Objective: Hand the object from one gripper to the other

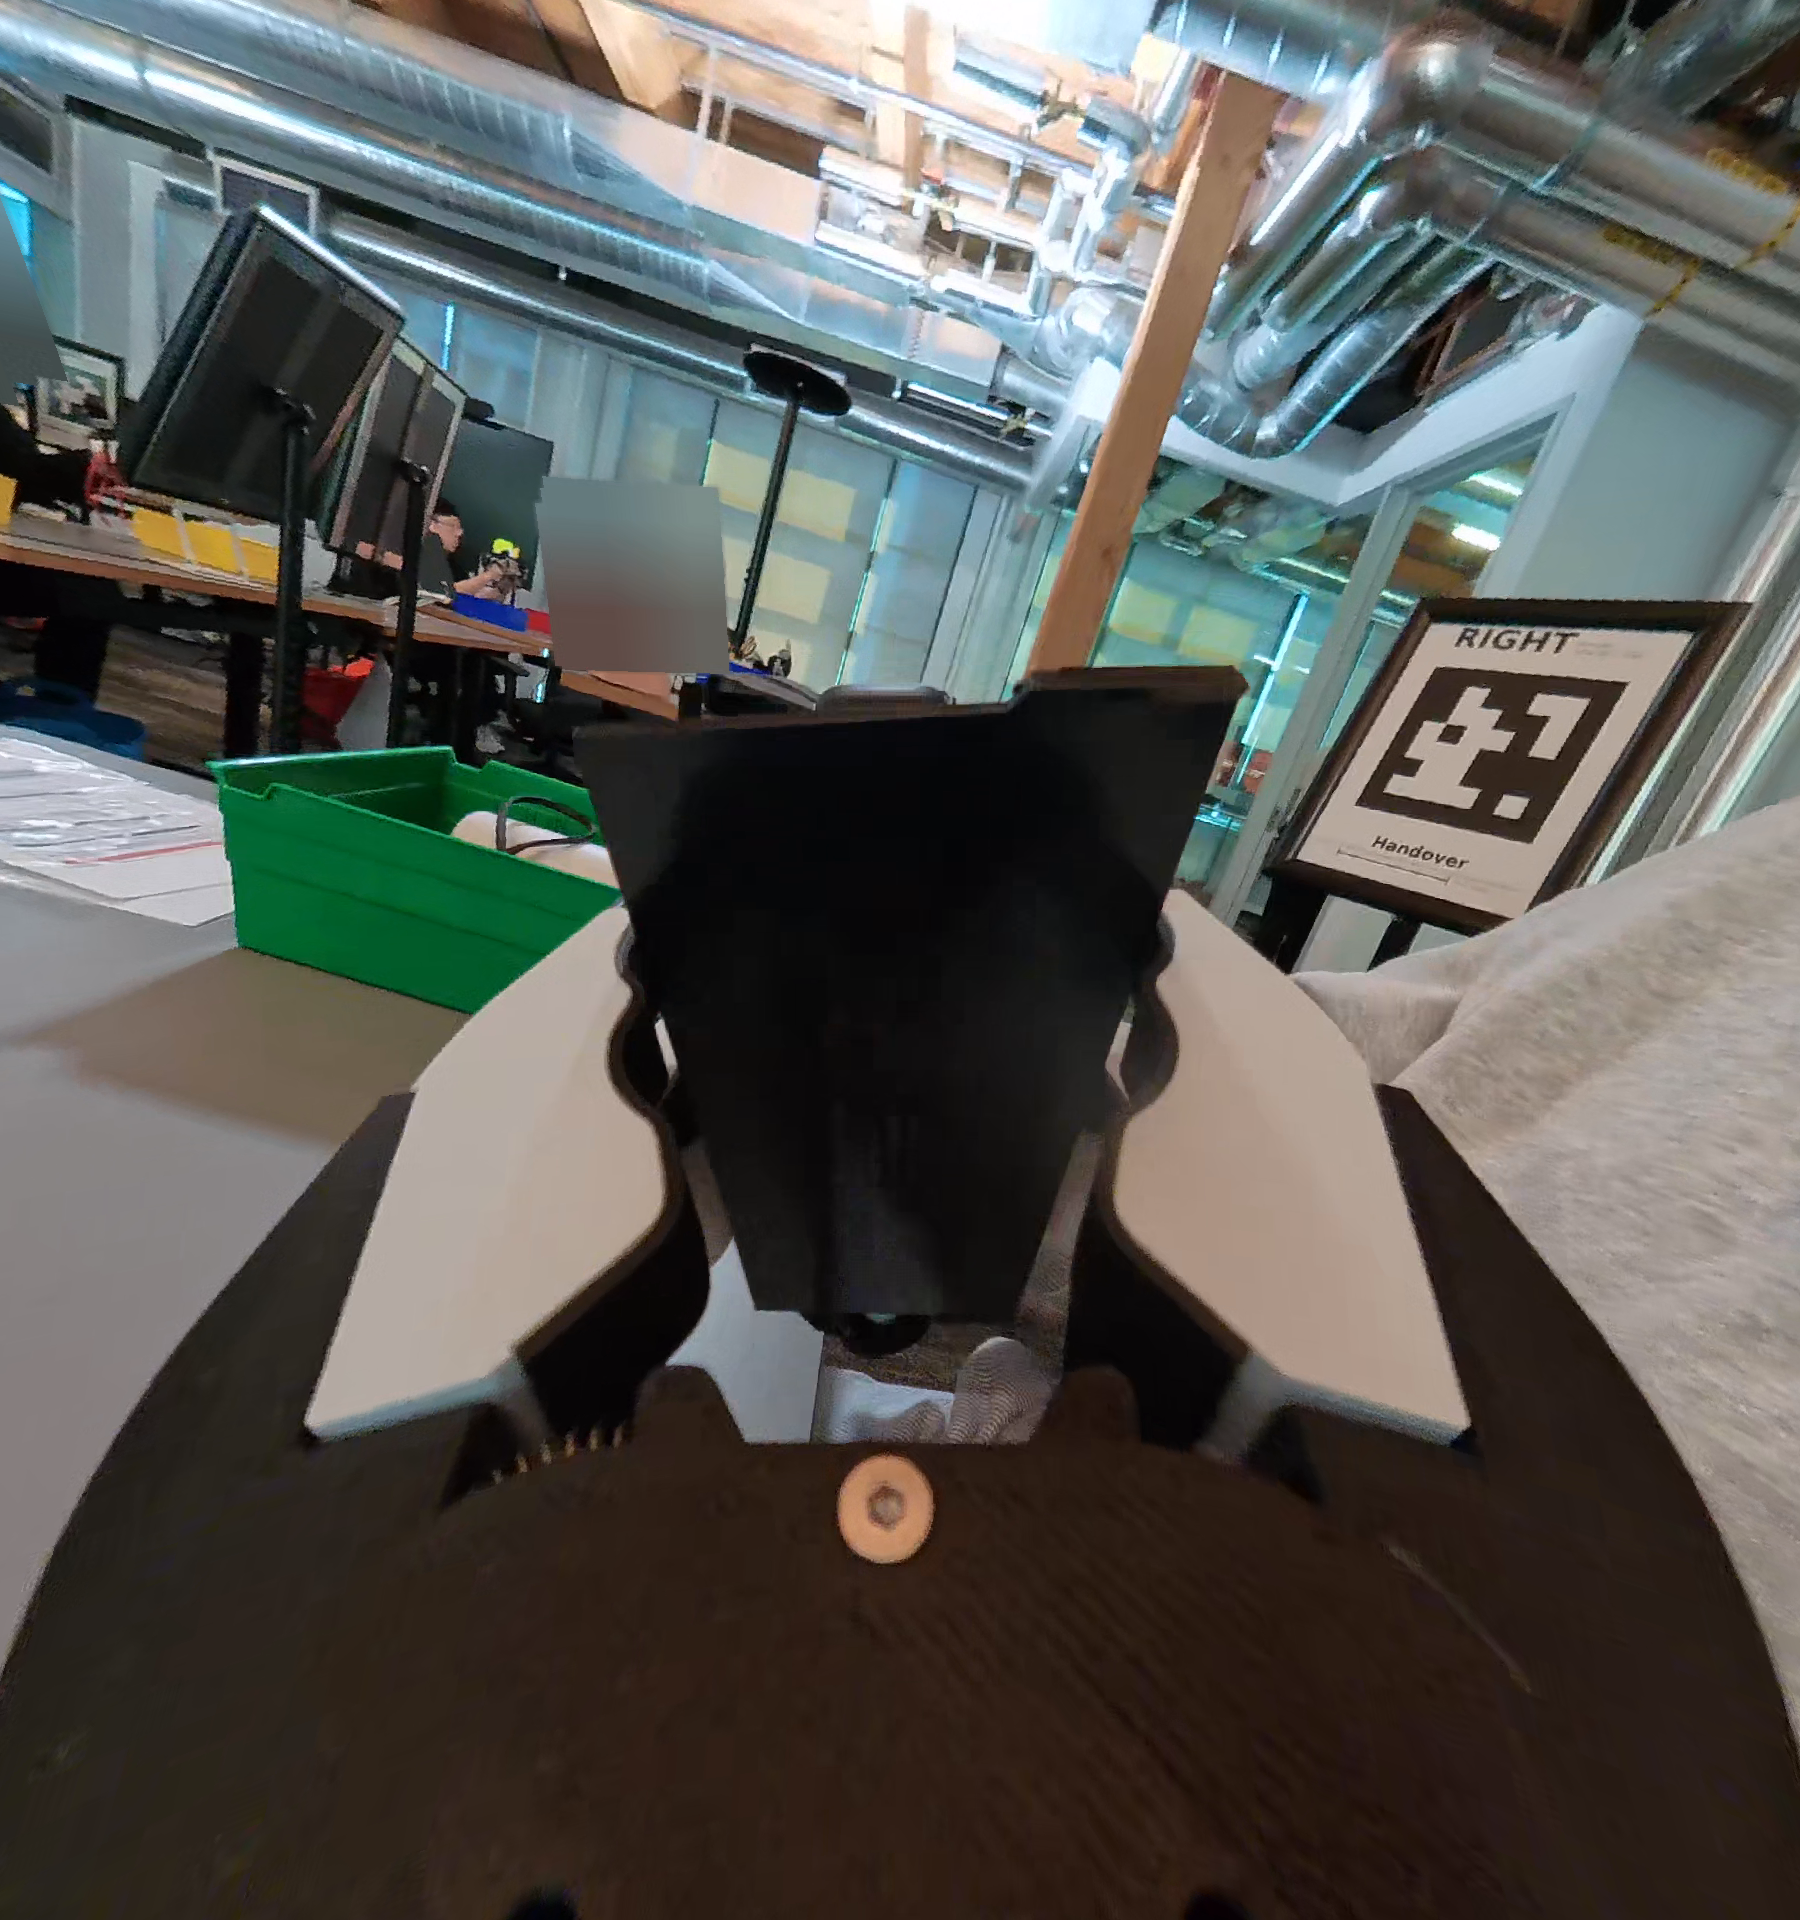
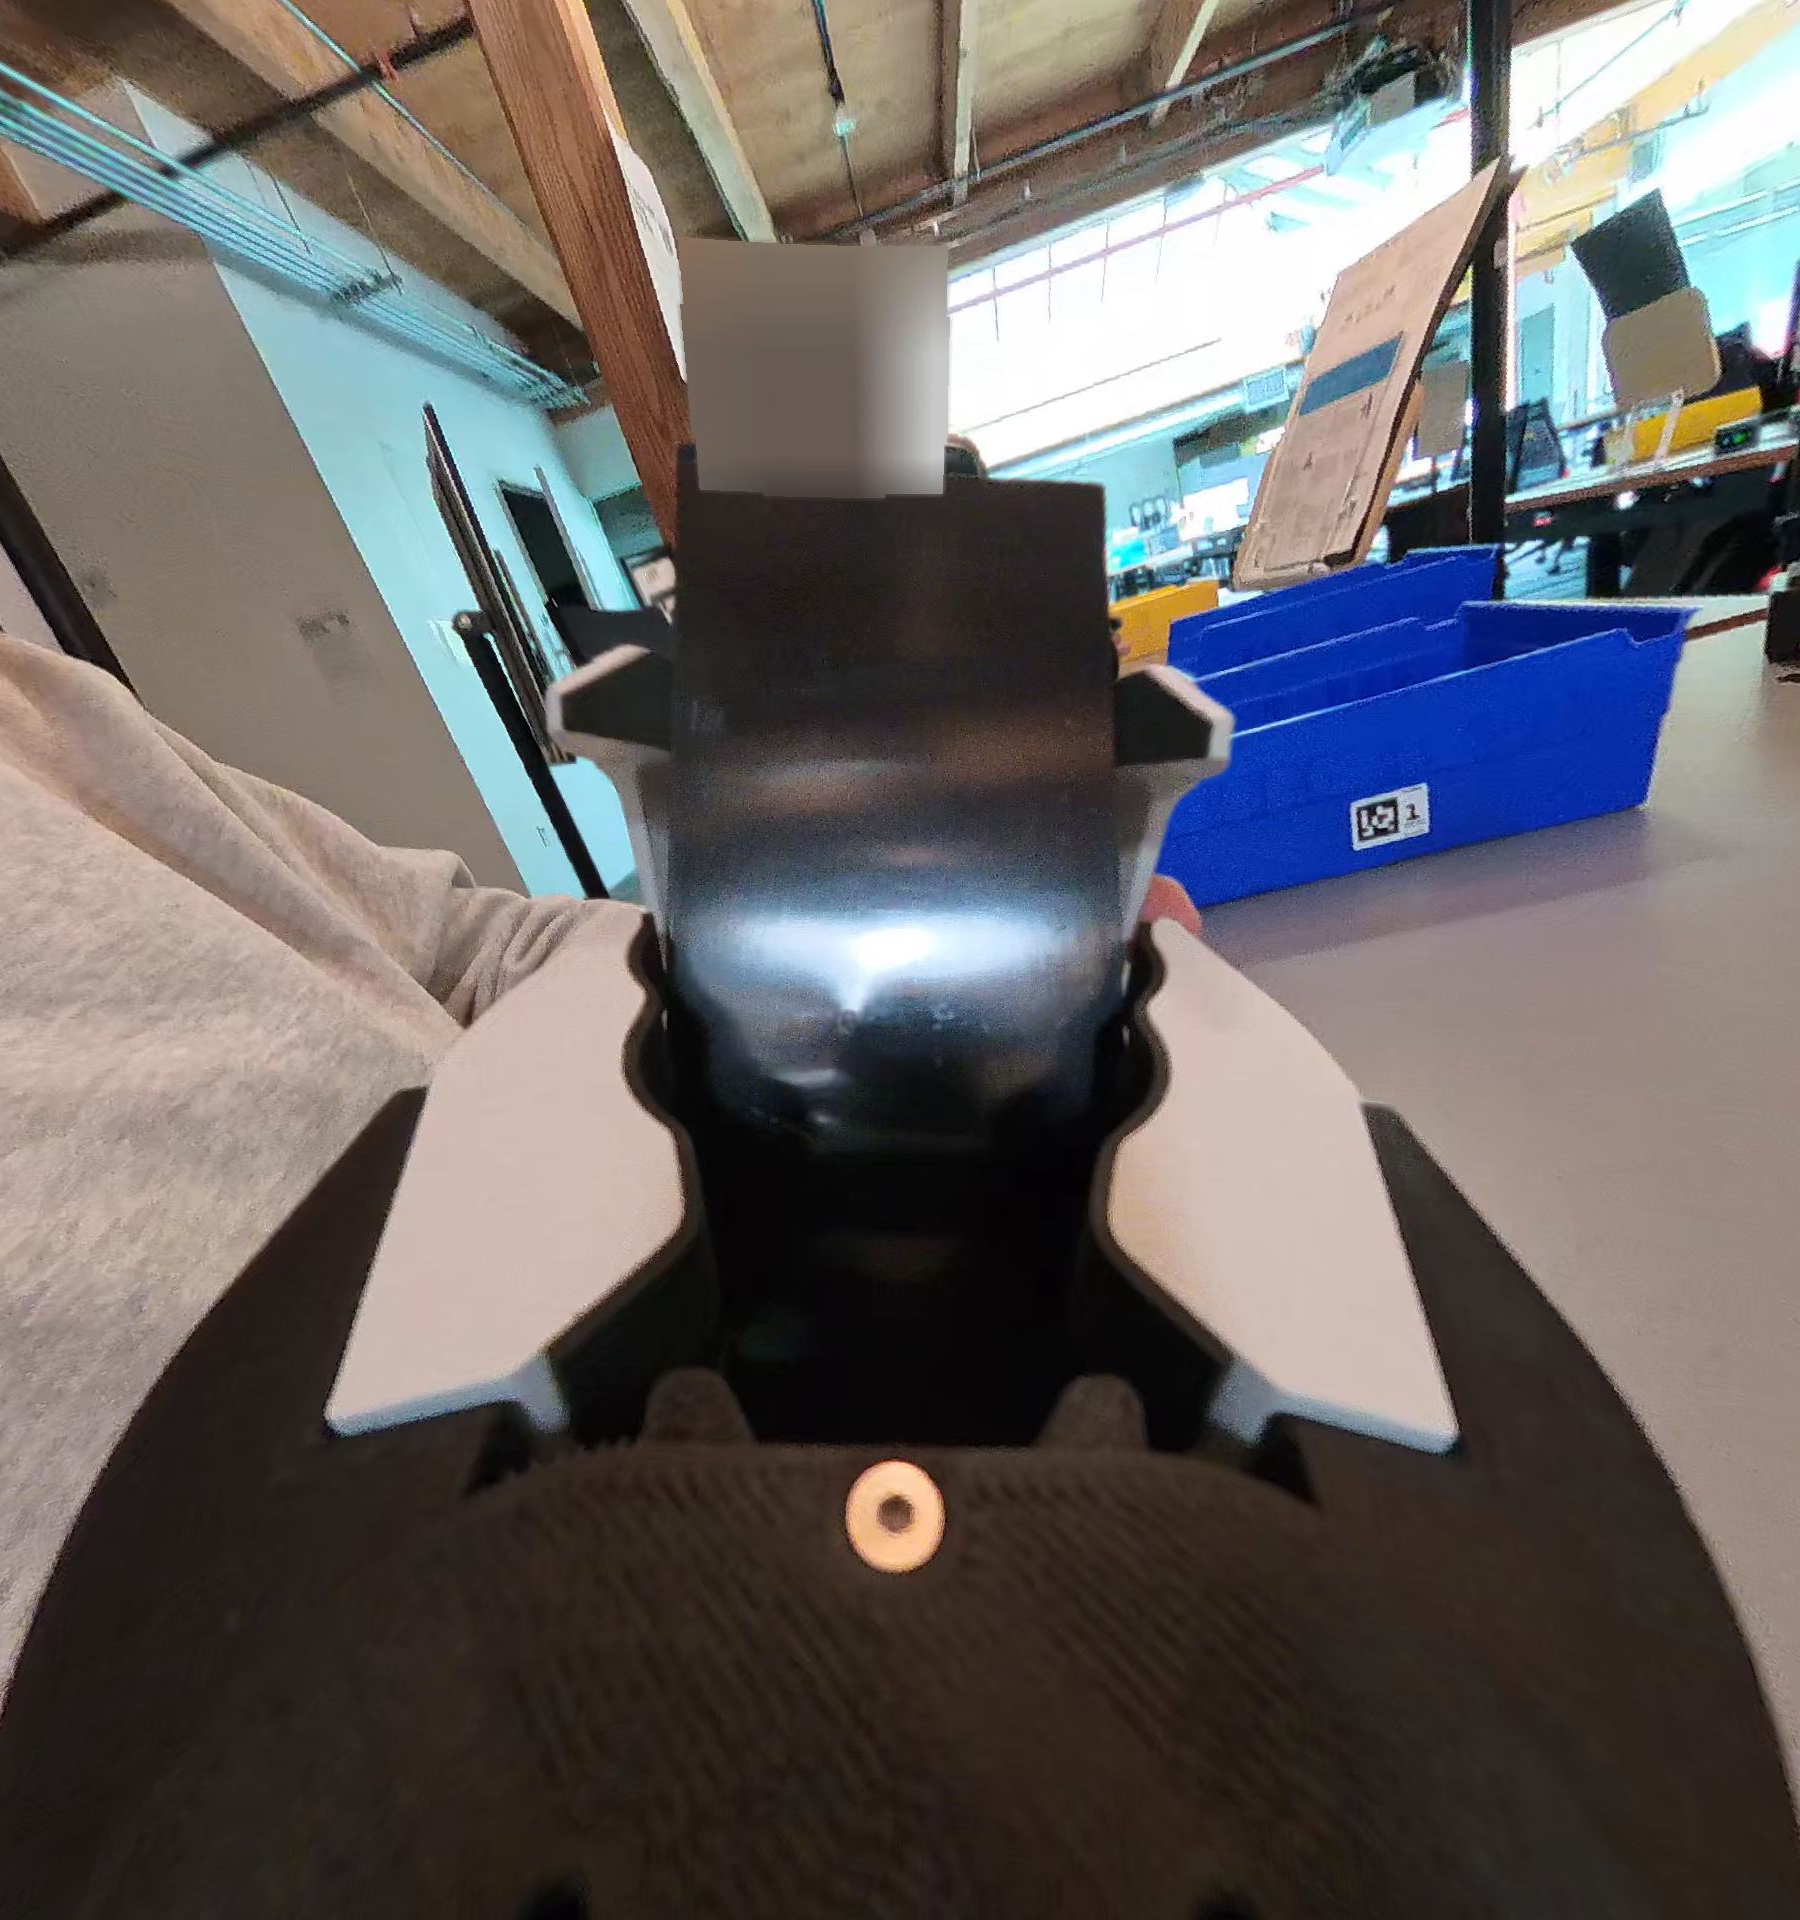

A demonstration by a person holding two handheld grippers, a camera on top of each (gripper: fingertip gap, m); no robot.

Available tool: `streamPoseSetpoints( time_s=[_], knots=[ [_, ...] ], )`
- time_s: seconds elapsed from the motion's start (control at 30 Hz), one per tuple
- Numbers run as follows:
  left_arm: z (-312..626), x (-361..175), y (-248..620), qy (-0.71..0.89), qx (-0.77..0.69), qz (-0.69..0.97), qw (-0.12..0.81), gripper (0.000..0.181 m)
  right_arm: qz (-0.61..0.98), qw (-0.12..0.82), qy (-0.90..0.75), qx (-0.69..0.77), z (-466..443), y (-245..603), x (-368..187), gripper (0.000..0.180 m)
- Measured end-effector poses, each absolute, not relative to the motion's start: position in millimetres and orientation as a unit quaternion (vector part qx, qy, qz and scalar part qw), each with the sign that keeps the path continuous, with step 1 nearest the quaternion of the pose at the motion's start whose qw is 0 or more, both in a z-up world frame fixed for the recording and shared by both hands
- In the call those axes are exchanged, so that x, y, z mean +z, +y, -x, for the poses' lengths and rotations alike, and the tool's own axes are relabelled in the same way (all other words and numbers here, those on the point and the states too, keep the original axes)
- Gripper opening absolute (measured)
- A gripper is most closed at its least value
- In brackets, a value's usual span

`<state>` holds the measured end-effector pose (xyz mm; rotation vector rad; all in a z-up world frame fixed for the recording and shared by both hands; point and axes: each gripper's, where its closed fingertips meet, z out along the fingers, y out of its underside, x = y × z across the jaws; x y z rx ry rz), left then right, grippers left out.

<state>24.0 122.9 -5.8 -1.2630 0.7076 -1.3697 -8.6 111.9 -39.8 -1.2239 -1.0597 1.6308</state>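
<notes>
The black flat object (image 1: 906,997) sits pinched in both my left hand-held gripper (image 1: 891,1023) and my right hand-held gripper (image 2: 891,1023), mid-handover by my reckoning. Next, one releases while the other holds.

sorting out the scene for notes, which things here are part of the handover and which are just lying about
Part of the job:
- black panel
- left gripper, closed on it
- right gripper, closed on it too

Just lying about:
- green bin
- blue bin
- framed marker sign
- monitors

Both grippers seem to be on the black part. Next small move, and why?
Probably ease the giving gripper open slightly. The black part sits pinched in the left gripper and the right gripper alike, so the receiver seems to have it; which gives is unclear.
</notes>
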Motion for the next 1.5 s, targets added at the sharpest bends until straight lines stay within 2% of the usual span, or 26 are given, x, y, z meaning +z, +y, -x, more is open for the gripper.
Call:
streamPoseSetpoints(
  time_s=[0.07, 0.17, 0.3, 0.4, 0.57, 0.73, 0.8, 0.87, 1.07, 1.17, 1.23, 1.4, 1.5],
  knots=[
    [-24, -4, 125, 0.295, -0.57, 0.538, 0.547, 0.088, 0.48, 0.413, -0.411, 0.656, 8, 114, -41, 0.088],
    [-21, -2, 128, 0.295, -0.555, 0.544, 0.556, 0.088, 0.496, 0.41, -0.419, 0.641, 11, 119, -52, 0.103],
    [-7, 10, 134, 0.29, -0.543, 0.55, 0.565, 0.088, 0.499, 0.451, -0.432, 0.601, 8, 133, -59, 0.115],
    [4, 12, 139, 0.302, -0.525, 0.569, 0.556, 0.088, 0.501, 0.463, -0.429, 0.592, 2, 143, -60, 0.117],
    [12, 12, 142, 0.33, -0.489, 0.593, 0.548, 0.089, 0.499, 0.424, -0.447, 0.609, 6, 135, -68, 0.119],
    [6, 15, 135, 0.343, -0.491, 0.595, 0.536, 0.089, 0.491, 0.415, -0.505, 0.576, 26, 109, -82, 0.129],
    [-1, 14, 131, 0.352, -0.494, 0.595, 0.527, 0.089, 0.486, 0.41, -0.524, 0.567, 33, 98, -86, 0.125],
    [-7, 15, 126, 0.355, -0.505, 0.586, 0.525, 0.089, 0.489, 0.407, -0.543, 0.549, 38, 91, -91, 0.094],
    [-14, 37, 113, 0.347, -0.525, 0.541, 0.558, 0.09, 0.479, 0.439, -0.536, 0.539, 35, 92, -72, 0.093],
    [-11, 42, 120, 0.329, -0.497, 0.541, 0.594, 0.124, 0.473, 0.457, -0.499, 0.564, 27, 99, -53, 0.092],
    [-8, 42, 124, 0.324, -0.485, 0.542, 0.606, 0.13, 0.476, 0.464, -0.473, 0.579, 18, 107, -43, 0.092],
    [1, 44, 130, 0.298, -0.507, 0.539, 0.602, 0.126, 0.501, 0.502, -0.399, 0.582, -15, 146, -14, 0.092],
    [6, 41, 136, 0.277, -0.534, 0.544, 0.585, 0.121, 0.549, 0.531, -0.368, 0.53, -49, 181, 3, 0.092]
  ],
)
